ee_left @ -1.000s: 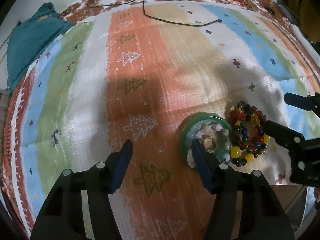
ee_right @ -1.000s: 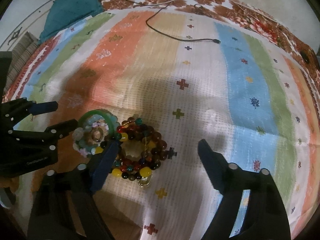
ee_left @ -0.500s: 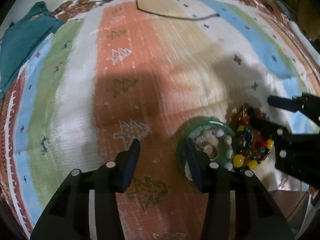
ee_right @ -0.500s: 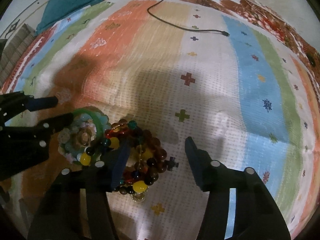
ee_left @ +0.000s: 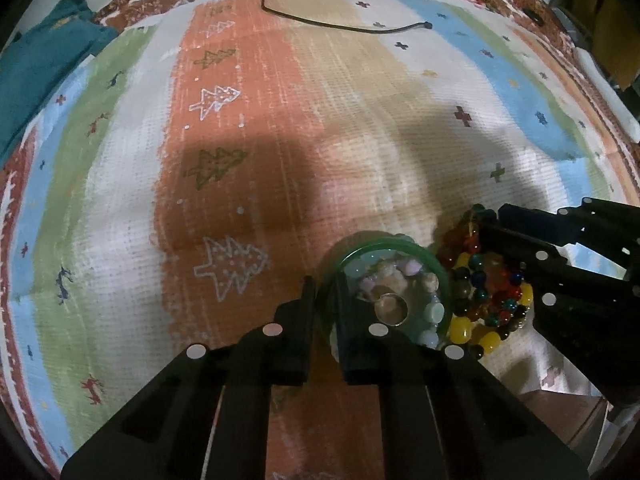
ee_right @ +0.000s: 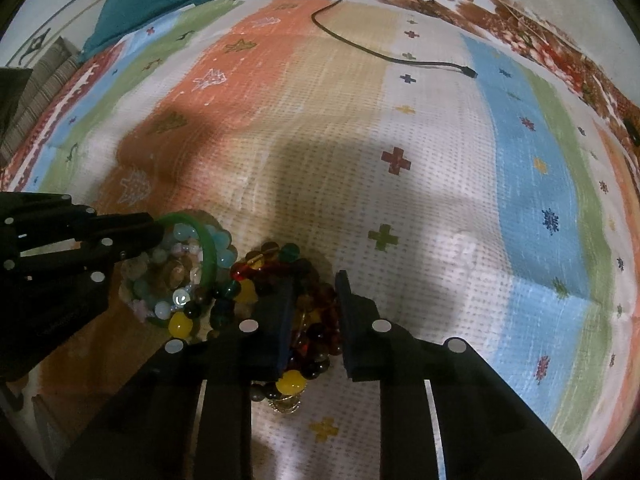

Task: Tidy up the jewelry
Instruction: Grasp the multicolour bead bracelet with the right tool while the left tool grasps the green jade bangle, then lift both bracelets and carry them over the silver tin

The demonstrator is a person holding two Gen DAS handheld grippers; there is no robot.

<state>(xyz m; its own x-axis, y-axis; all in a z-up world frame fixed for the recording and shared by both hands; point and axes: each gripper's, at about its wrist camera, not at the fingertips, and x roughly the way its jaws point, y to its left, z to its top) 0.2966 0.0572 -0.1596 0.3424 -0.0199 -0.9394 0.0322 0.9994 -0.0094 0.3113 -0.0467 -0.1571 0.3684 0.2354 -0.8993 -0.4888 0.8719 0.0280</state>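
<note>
A green bangle (ee_left: 384,245) lies on the striped blanket with pale bead bracelets (ee_left: 434,312) and a metal ring (ee_left: 392,308) inside it. My left gripper (ee_left: 325,304) points steeply down and is shut on the bangle's near-left rim. Right beside the bangle sits a heap of multicoloured bead bracelets (ee_right: 316,312) in amber, red, yellow and dark green. My right gripper (ee_right: 314,312) straddles the heap. Its jaws are closing and beads fill the gap between its pads. In the right wrist view the left gripper (ee_right: 158,228) comes in from the left onto the bangle (ee_right: 208,248).
A black cable (ee_left: 340,26) lies loose across the far part of the blanket (ee_left: 280,140). A teal cloth (ee_left: 36,68) is bunched at the far left corner. A brown surface (ee_left: 560,412) shows past the blanket's near right edge.
Both grippers' jaws have narrowed from wide apart. The left ones have come together on the bangle's rim, and the right ones have drawn in around the bead heap. Neither hand has shifted much.
</note>
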